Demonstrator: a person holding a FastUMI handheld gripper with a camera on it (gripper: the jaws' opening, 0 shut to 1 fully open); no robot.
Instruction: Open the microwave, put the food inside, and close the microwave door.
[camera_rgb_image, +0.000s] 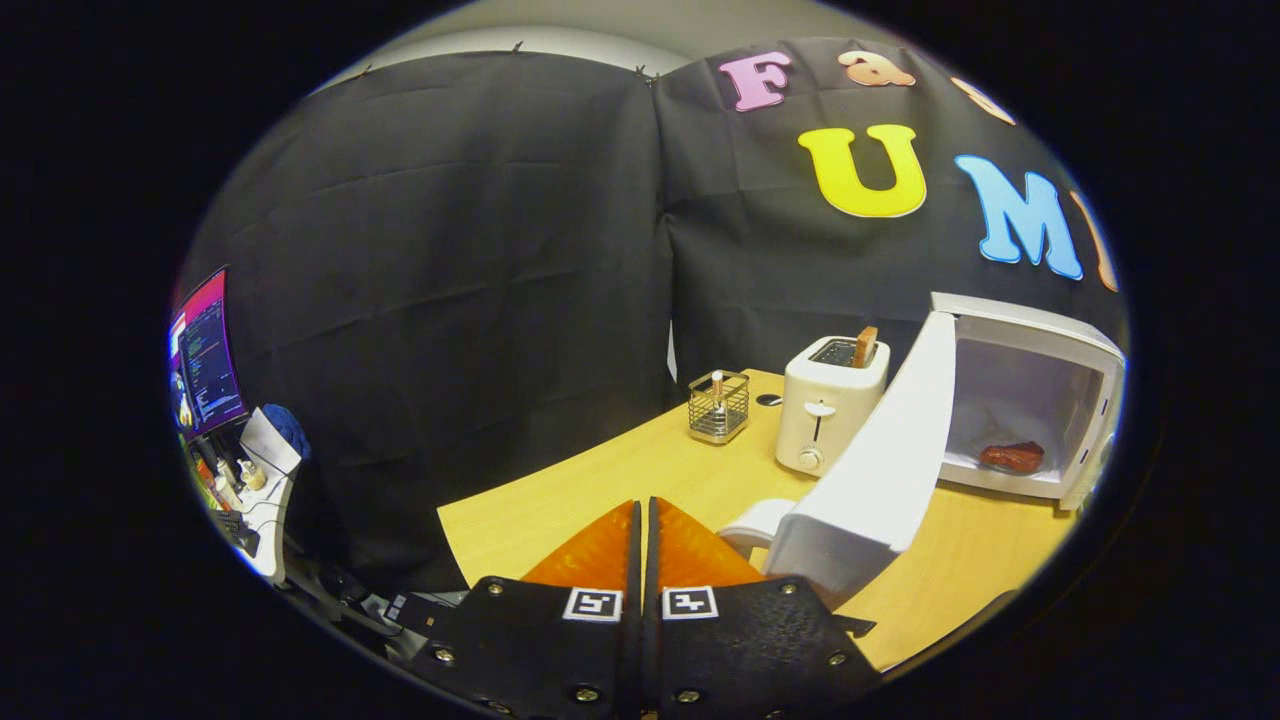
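Fingers (641, 530): closed tip to tip, holding nothing, raised over the near edge of the worktop (560, 500)
Left, off the worktop: monitor (205, 350), lit, with clutter below it too small to tell
Beyond the fingers: wire basket (719, 406) with a small bottle upright in it
Right of basket: white toaster (830, 405), a slice standing in one slot
Right again: microwave door (880, 470), swung wide open, its free edge just right of the fingers
Far right: microwave (1035, 400), cavity exposed; food (1012, 456), reddish-brown piece, lying on the cavity floor
Step in hand, judged: opening and loading done; closing remains
Next move calls for: fingers carried right, round to the door's outer face, then a push toward the cavity until it shuts
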